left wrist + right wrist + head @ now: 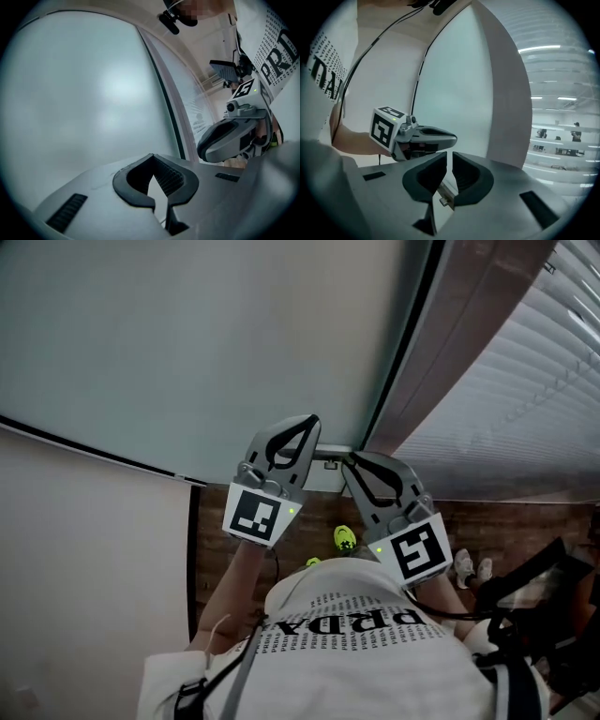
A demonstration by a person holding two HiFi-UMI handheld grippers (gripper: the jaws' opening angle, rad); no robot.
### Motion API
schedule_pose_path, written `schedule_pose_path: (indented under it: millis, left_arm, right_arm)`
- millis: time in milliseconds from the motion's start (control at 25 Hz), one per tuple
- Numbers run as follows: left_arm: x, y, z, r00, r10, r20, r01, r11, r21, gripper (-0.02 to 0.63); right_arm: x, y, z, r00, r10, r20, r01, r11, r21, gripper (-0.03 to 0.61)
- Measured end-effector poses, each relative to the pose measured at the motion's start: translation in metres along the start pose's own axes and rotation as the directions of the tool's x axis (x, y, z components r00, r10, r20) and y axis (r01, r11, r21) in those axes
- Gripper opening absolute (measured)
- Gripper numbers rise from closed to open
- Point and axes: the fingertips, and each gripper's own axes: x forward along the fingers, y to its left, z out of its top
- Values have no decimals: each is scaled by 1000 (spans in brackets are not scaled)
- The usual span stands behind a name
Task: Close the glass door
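Note:
The frosted glass door [187,334] fills the upper left of the head view, with a dark edge strip [403,343] on its right side. Both grippers are held side by side close to the glass, near a small metal fitting [328,457] at the door's corner. My left gripper [314,420] is shut with nothing in it, its tips by the glass [84,93]. My right gripper [349,460] is also shut, its tips just beside the fitting. In the right gripper view the right gripper [450,153] shows the fitting [445,194] through the slit between its jaws.
White blinds [525,399] hang to the right of the door frame. A pale wall panel [84,540] is at the left. Brown patterned floor [506,531] lies below, with white shoes [473,568] and dark equipment [534,606] at the right.

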Motion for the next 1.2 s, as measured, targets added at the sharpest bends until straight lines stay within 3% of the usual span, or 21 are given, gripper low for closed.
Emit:
schedule_pose_path:
  millis: [560, 800, 1040, 1200]
  left_arm:
    - [9, 0, -15, 1000, 4, 0, -4, 999, -36, 0]
    - [-4, -5, 3, 999, -5, 45, 8, 998, -58, 1]
    - [-51, -23, -6, 999, -18, 37, 24, 985, -169, 0]
    - [-70, -44, -27, 1000, -13, -11, 9, 954, -298, 0]
  right_arm:
    - [13, -4, 0, 999, 11, 48, -14, 999, 50, -3]
    - [9, -2, 1, 999, 8, 50, -10, 999, 44, -3]
    - [6, -2, 13, 999, 11, 45, -13, 999, 43, -3]
    - [6, -5, 29, 999, 12, 48, -13, 1000, 25, -3]
